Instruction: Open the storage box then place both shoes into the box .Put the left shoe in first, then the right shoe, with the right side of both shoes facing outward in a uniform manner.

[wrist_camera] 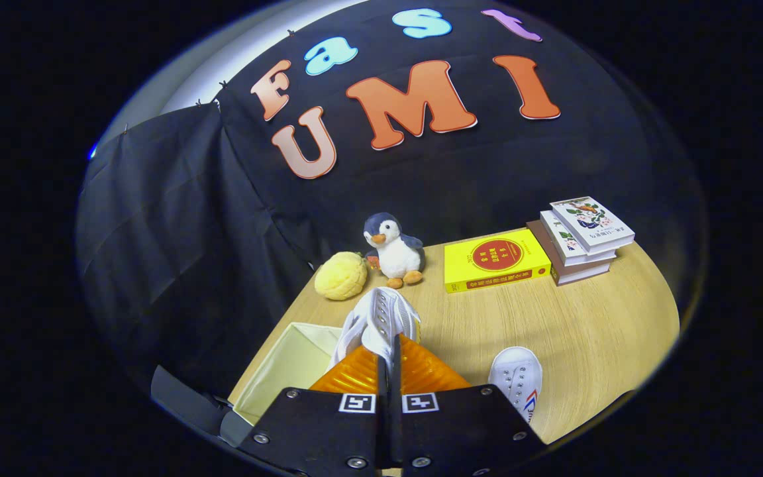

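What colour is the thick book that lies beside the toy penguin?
Yellow, with a red circle on its cover; the book shows best in the gripper view, beyond the gripper.

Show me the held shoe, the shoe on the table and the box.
Held shoe [381, 318], gripper view, its sole between the fingers.
Table shoe [517, 377], gripper view, its toe cap.
Box [289, 361], gripper view, its inner wall.

Gripper [388, 361] fingers clamped on white shoe [381, 321] above open box [285, 364]; 2nd shoe [517, 381] on table [593, 324] to its right
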`<state>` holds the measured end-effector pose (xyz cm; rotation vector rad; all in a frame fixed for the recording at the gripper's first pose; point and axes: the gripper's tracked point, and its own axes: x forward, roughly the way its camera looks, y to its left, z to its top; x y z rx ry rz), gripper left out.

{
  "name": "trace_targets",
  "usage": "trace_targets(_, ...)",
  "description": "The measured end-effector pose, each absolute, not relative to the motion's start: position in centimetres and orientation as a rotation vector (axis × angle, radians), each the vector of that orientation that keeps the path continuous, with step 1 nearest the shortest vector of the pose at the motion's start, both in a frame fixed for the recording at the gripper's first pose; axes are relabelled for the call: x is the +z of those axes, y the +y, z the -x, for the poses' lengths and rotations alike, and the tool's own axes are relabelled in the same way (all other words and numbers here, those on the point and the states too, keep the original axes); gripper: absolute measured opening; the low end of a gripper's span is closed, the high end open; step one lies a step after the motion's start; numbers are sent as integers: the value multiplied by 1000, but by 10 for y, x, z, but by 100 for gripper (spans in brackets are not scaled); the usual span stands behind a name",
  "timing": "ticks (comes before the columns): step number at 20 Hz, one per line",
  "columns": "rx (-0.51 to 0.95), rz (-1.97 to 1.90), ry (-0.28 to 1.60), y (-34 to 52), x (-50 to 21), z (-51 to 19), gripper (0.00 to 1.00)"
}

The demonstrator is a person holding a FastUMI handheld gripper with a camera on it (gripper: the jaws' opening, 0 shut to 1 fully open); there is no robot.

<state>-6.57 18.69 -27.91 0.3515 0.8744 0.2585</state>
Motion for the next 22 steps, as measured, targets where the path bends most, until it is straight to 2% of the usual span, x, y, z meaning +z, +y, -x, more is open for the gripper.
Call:
trace_targets(5,287,-368,910,240,-270,82,0)
trace_targets(11,272,-360,1027,299,-317,92,0)
trace_targets(15,234,-344,1138,333,-353,106,0)
trace_targets(22,86,-396,1269,360,-402,119,2)
